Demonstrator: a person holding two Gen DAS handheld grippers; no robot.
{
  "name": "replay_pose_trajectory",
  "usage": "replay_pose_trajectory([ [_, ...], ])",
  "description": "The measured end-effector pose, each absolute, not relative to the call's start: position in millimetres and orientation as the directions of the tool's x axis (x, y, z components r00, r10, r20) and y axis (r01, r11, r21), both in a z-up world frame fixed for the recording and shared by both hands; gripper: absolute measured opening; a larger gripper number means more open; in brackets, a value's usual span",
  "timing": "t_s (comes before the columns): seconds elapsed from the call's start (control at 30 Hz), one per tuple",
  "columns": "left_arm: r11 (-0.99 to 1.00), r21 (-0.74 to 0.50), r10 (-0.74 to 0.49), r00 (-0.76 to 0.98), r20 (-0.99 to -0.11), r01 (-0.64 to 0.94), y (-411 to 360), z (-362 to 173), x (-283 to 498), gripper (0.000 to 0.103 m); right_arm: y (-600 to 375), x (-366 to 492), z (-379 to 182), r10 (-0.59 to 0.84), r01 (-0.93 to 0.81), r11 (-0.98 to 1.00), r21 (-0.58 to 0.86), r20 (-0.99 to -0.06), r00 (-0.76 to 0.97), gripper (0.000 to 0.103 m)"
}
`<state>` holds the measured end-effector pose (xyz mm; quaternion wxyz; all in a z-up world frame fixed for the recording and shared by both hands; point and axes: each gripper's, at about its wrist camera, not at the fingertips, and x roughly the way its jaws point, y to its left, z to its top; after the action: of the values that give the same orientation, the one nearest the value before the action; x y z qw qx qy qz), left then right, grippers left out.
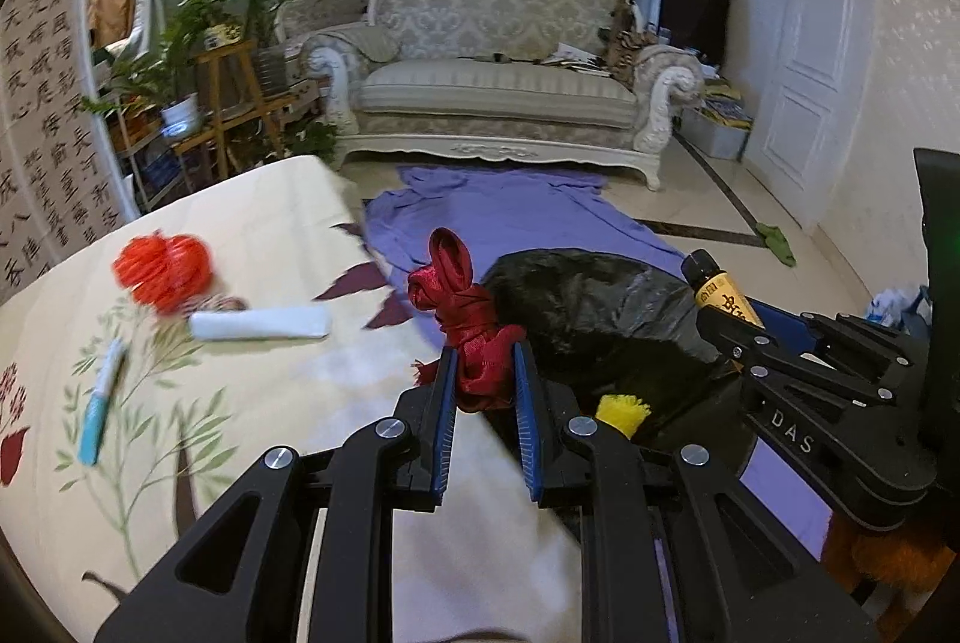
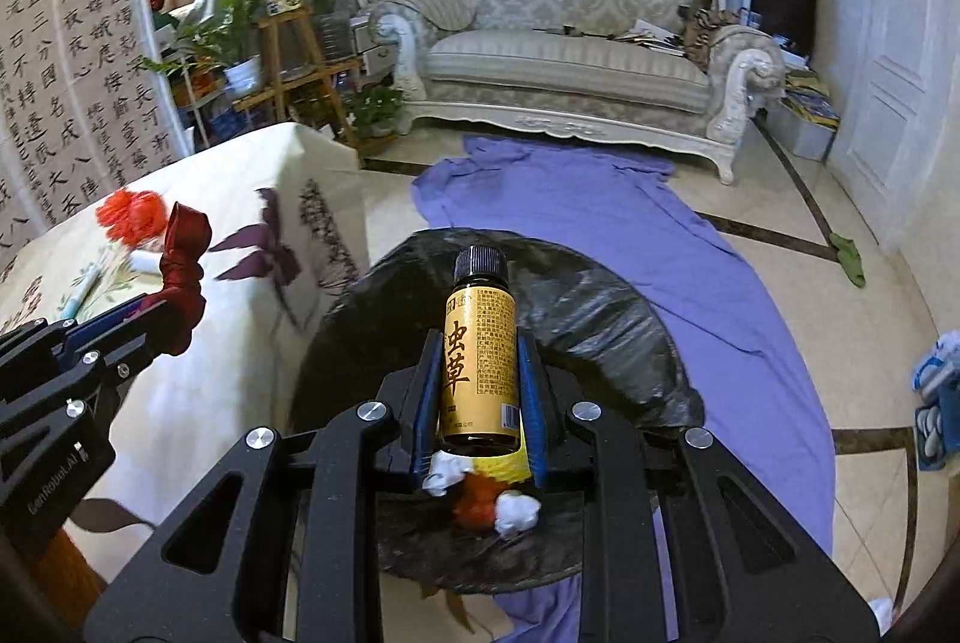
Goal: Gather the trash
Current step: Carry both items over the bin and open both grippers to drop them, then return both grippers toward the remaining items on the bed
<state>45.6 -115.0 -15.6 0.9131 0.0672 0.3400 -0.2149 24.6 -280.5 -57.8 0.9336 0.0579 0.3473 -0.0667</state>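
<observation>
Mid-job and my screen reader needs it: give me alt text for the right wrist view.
The right hand-held gripper grips a small amber bottle with a yellow label above a black-lined trash bin already holding crumpled scraps. At left, the left hand-held gripper holds a knotted red ribbon by the floral tablecloth.

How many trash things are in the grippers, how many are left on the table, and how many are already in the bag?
In grippers: 2, ribbon, bottle
On table: 3, red puff, white roll, pen
Seen in bag: 4 scraps
Total: 9
</observation>
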Motion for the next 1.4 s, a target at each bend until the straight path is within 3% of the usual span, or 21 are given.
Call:
replay_pose_trajectory([
  [0.4,0.873,0.021,-0.345,0.647,-0.680,0.487,-157,-34,65,0.021,-315,41,-74,-0.111,0.224,0.971,0.085,-0.671,0.733,0.025],
  [0.5,0.878,0.024,-0.334,0.649,-0.684,0.478,-158,-38,68,0.039,-318,42,-78,-0.120,0.232,0.970,0.079,-0.671,0.732,0.037],
  [0.57,0.884,0.014,-0.332,0.650,-0.684,0.466,-156,-39,69,0.049,-320,41,-79,-0.133,0.241,0.968,0.072,-0.668,0.732,0.038],
  [0.73,0.897,-0.004,-0.323,0.648,-0.689,0.443,-148,-39,72,0.058,-324,40,-80,-0.140,0.251,0.965,0.071,-0.672,0.728,0.039],
  [0.87,0.907,-0.006,-0.310,0.656,-0.689,0.422,-139,-37,70,0.063,-322,40,-77,-0.129,0.245,0.966,0.081,-0.668,0.733,0.046],
  [1.4,0.986,0.025,-0.102,0.708,-0.699,0.167,-12,-32,72,0.065,-213,72,-54,0.111,-0.036,0.991,0.128,-0.655,0.747,0.050],
])
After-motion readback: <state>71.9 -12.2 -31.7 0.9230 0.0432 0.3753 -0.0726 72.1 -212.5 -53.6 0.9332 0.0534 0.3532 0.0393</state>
